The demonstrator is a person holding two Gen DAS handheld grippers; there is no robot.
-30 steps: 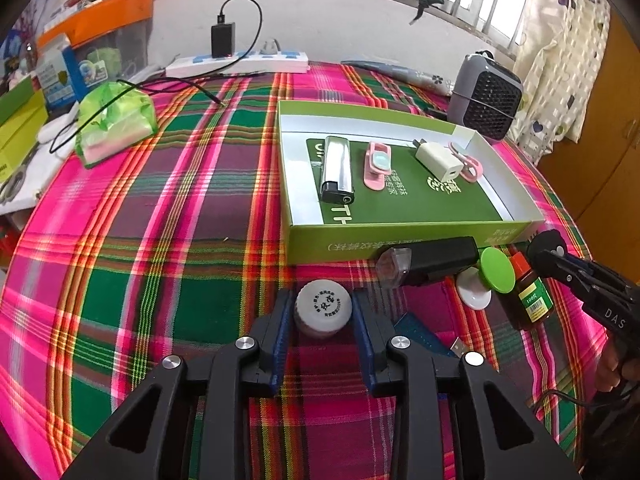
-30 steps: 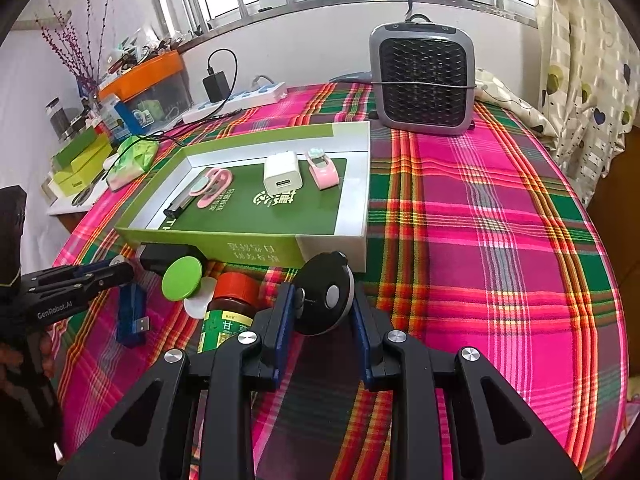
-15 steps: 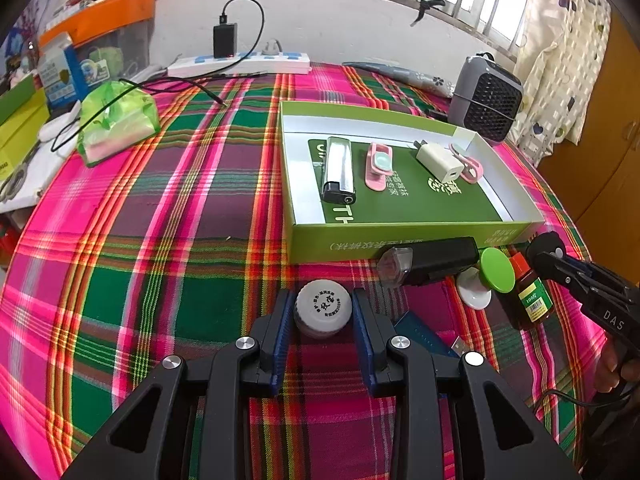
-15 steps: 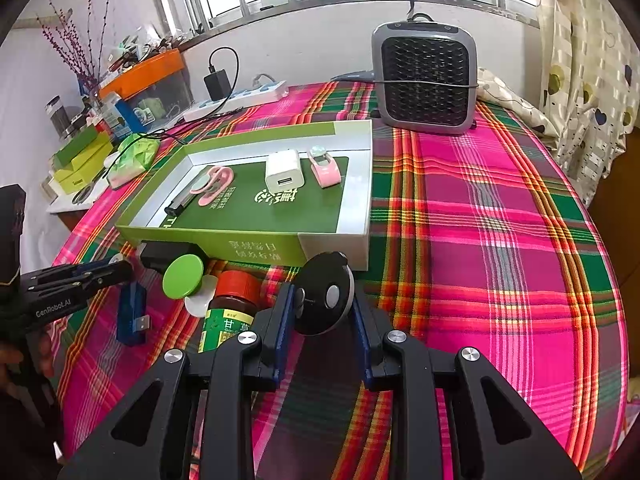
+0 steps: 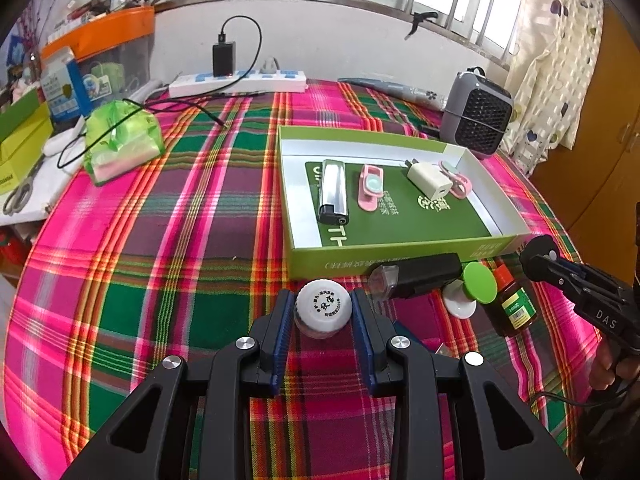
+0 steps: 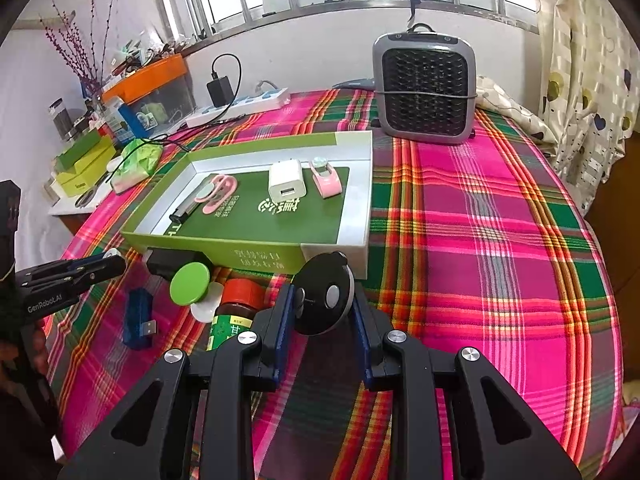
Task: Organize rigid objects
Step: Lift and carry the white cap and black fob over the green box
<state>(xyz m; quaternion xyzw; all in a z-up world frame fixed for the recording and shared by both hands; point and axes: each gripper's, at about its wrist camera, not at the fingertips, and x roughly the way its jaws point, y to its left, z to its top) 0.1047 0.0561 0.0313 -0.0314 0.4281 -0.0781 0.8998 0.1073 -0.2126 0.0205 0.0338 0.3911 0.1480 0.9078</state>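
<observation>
The sorting looks roughly half done. Inside the shallow green cardboard box lid [image 5: 384, 264] with its white inner walls already lie a silver and black lighter [image 5: 333, 196], a pink oval clip [image 5: 372, 186], a white USB charger cube [image 5: 427, 177] and a second pink clip [image 5: 457, 179]. Both grippers are loaded, just short of the box's near wall: the left gripper [image 5: 323, 309] is clamped on a small white round-capped bottle [image 5: 323, 307], and the right gripper [image 6: 322, 300] pinches a black round disc-shaped gadget [image 6: 325, 298]. On the plaid tablecloth [image 5: 160, 264] in front of the box wait a black rectangular device [image 5: 416, 274], a green-capped white suction piece [image 5: 476, 289], a red-capped brown bottle [image 5: 514, 308] and a blue USB stick [image 6: 138, 320]. By this reading, two items are about to go in and four remain.
</observation>
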